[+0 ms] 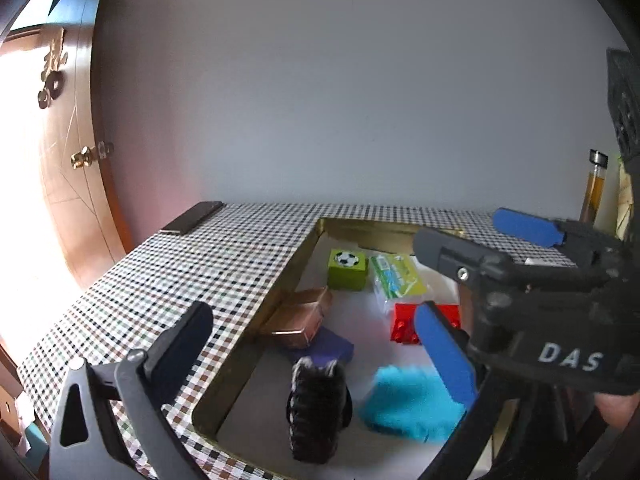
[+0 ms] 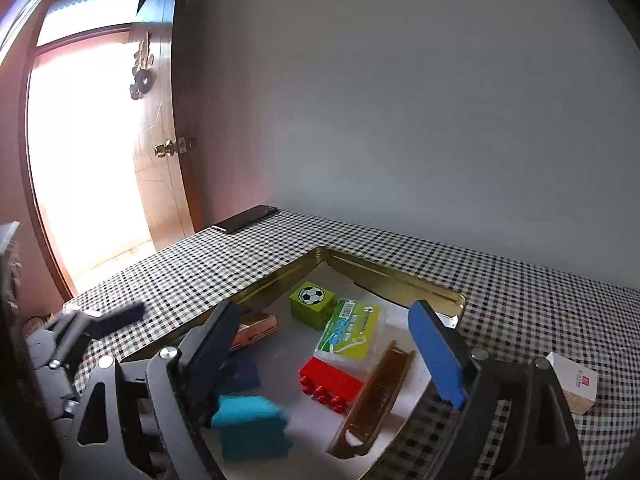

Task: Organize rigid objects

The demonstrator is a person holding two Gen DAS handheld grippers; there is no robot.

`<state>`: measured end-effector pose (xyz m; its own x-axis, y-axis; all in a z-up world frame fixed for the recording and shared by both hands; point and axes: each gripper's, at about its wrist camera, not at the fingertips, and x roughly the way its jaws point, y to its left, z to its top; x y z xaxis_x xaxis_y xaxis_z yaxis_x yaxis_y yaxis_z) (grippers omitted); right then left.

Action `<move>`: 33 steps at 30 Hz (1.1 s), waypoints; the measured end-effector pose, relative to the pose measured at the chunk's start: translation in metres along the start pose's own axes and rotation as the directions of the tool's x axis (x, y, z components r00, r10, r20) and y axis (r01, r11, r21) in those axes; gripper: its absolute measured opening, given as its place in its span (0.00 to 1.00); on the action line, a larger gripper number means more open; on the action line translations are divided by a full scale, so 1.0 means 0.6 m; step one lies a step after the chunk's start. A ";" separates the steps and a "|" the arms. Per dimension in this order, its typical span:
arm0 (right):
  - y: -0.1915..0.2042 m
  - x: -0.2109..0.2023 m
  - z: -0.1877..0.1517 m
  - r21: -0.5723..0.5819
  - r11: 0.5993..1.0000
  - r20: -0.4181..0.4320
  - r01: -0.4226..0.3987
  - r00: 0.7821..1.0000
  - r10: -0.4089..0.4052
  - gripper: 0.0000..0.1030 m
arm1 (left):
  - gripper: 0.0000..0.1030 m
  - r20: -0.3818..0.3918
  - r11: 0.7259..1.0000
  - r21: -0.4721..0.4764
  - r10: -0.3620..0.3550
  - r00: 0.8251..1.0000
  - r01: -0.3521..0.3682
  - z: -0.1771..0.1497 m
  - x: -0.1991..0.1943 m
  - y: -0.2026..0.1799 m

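Observation:
A gold metal tray (image 1: 280,280) (image 2: 396,274) lies on the checkered table. In it lie a green cube with a football (image 1: 347,269) (image 2: 313,305), a green-labelled clear box (image 1: 397,277) (image 2: 352,334), a red brick (image 1: 404,322) (image 2: 330,380), a copper box (image 1: 298,318) (image 2: 256,330), a dark blue block (image 1: 332,346), a black toy wheel (image 1: 318,408), a blurred teal block (image 1: 408,402) (image 2: 252,426) and a gold bar (image 2: 376,396). My right gripper (image 2: 328,364) (image 1: 476,292) is open over the tray, above the teal block. My left gripper (image 2: 132,312) shows one finger (image 1: 180,344) at the tray's left; its jaws are unclear.
A dark phone (image 1: 192,217) (image 2: 246,218) lies at the table's far left corner by a wooden door (image 2: 160,140). A small white carton (image 2: 576,386) stands right of the tray. A bottle of amber liquid (image 1: 596,188) stands at the far right.

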<state>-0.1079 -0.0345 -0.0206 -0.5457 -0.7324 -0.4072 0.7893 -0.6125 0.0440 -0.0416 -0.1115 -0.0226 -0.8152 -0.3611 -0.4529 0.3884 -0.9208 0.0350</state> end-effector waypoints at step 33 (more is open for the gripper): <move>0.021 -0.073 0.005 -0.012 1.000 0.064 -0.007 0.998 0.007 0.86 | 0.99 -0.034 0.996 -0.076 0.046 0.998 -0.048 0.022 -0.025 0.062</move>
<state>-0.0747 -0.0111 0.0006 -0.5568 -0.7543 -0.3479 0.7961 -0.6041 0.0358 -0.0207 -0.1424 -0.0025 -0.7816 -0.3976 -0.4806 0.4589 -0.8884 -0.0114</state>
